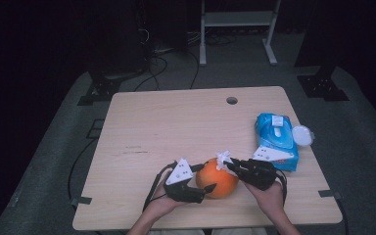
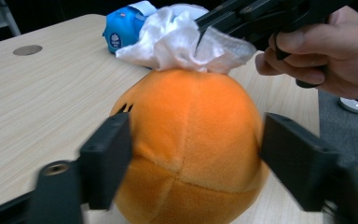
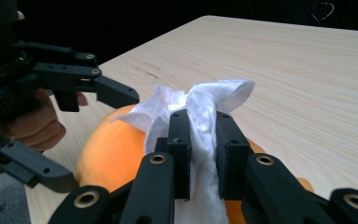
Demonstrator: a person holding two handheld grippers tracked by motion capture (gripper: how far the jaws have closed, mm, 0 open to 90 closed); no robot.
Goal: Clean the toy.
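While the person's two hands meet near the counter's (image 1: pixel 142 127) front edge in the high view, an orange plush ball (image 1: pixel 219 182) sits between them, at about six o'clock on the counter. The left tongs (image 1: pixel 206 192) reach it from nine o'clock, one jaw on each side of its near left flank. The right tongs (image 1: pixel 226 165) come in from two o'clock and hold a white wipe (image 1: pixel 223 158) on the ball's top. A blue wipe pack (image 1: pixel 275 139) lies at about three o'clock on the counter, with a white lid (image 1: pixel 302 135) just beside it.

From the left gripper view, the ball (image 2: pixel 191 140) fills the space between the two black jaws; the right jaw stands a little clear of the plush, the left one looks just at its surface, so I read these tongs as released (motion blur makes it hard to be sure). Straight ahead at twelve o'clock, the wipe (image 2: pixel 182 39) rests on the crown, pinched by the right tongs (image 2: pixel 200 32).

In the right gripper view, the right tongs (image 3: pixel 204 135) are clenched on the wipe (image 3: pixel 200 105), which runs lengthwise up between the jaws. The ball (image 3: pixel 112 154) lies directly below, so the right hand is the nearer one for wiping, and any stroke goes down onto the plush.
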